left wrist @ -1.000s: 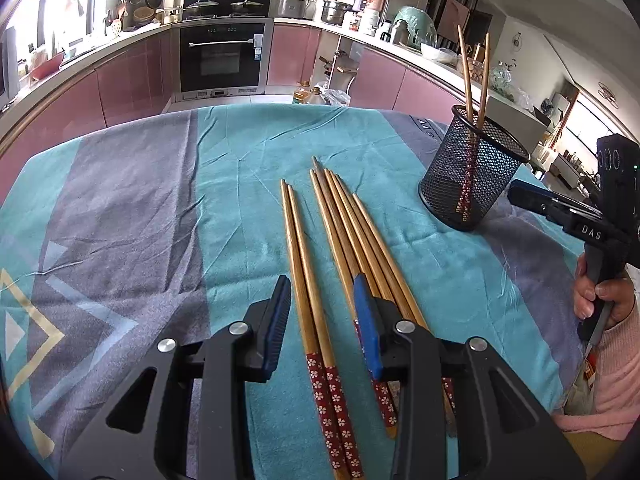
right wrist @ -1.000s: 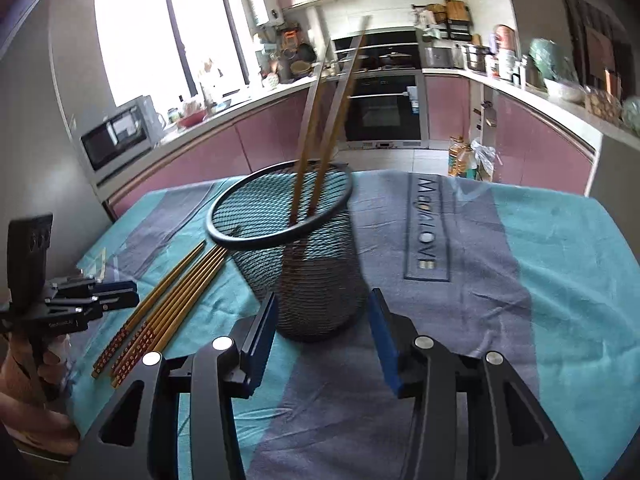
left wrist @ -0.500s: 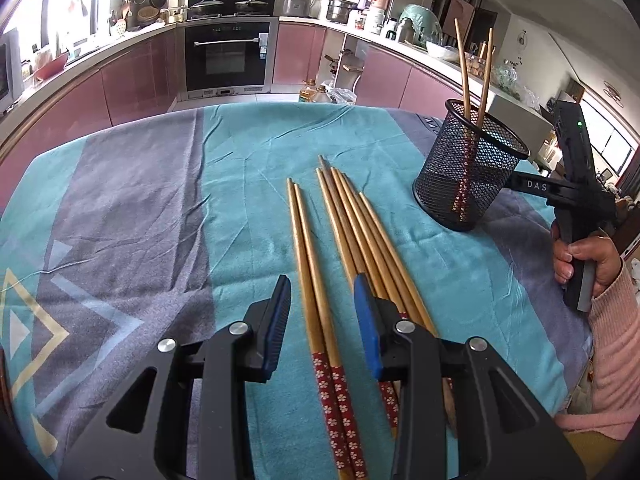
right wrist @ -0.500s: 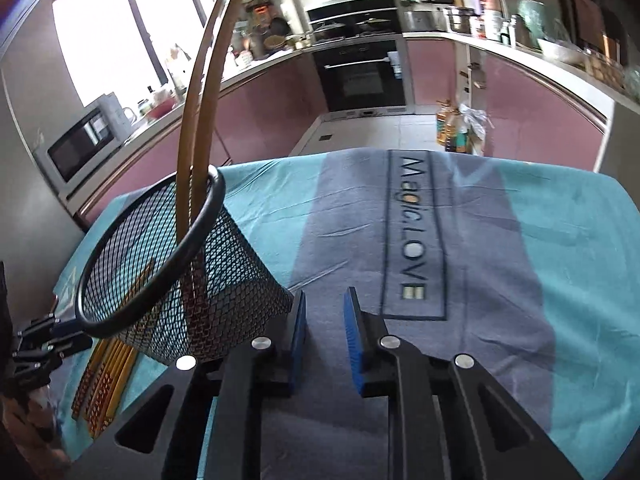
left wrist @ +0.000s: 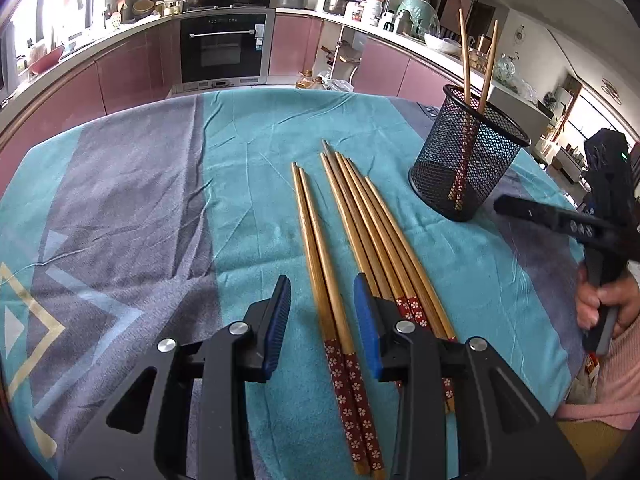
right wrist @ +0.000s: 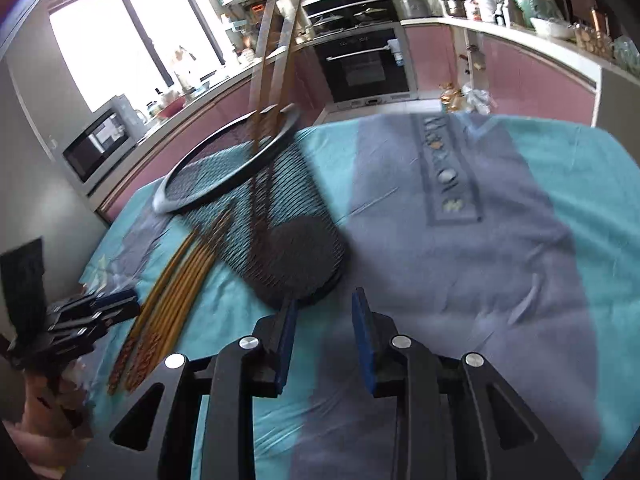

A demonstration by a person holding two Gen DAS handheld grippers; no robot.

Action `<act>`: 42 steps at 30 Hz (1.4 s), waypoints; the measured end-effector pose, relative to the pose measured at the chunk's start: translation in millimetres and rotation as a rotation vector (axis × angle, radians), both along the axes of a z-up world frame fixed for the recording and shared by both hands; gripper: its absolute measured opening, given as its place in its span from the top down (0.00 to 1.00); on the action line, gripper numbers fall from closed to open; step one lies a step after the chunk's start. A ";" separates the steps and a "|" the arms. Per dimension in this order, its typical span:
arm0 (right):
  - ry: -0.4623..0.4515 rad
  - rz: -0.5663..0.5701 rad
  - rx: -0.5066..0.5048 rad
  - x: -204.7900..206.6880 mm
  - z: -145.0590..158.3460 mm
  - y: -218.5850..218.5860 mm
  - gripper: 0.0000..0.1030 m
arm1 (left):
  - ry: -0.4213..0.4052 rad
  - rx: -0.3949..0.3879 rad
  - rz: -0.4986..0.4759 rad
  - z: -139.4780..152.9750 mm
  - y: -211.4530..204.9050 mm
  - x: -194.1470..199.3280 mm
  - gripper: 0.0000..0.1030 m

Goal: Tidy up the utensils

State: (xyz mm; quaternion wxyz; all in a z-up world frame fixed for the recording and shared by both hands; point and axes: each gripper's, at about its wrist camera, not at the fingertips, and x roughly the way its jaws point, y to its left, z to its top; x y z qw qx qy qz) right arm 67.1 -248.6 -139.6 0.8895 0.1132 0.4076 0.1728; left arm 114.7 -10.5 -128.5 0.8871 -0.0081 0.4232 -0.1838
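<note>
Left wrist view shows our left hand-held gripper (left wrist: pixel 322 320) with its blue pads apart, hovering over a pair of wooden chopsticks with red flowered ends (left wrist: pixel 320 264) lying on the teal and grey cloth of the worktop (left wrist: pixel 140 200). Just beside them lies a bundle of more such chopsticks (left wrist: pixel 376 236). Well to the right stands a black wire-mesh cup (left wrist: pixel 468 160) with two chopsticks upright inside. Our right hand-held gripper (right wrist: pixel 322 332) is opening, nothing between its pads, the blurred mesh cup just beyond its left pad.
</note>
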 end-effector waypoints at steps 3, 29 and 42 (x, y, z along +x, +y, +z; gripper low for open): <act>-0.002 0.110 0.008 -13.5 1.5 36.9 0.73 | 0.011 0.001 -0.002 -2.1 1.7 2.2 0.71; 0.021 0.186 -0.241 3.1 -3.4 124.2 0.67 | 0.078 -0.001 -0.073 -7.6 -9.6 3.0 0.87; 0.041 0.141 -0.108 10.0 -6.6 111.8 0.94 | 0.066 0.009 0.007 -7.3 -15.6 15.1 0.92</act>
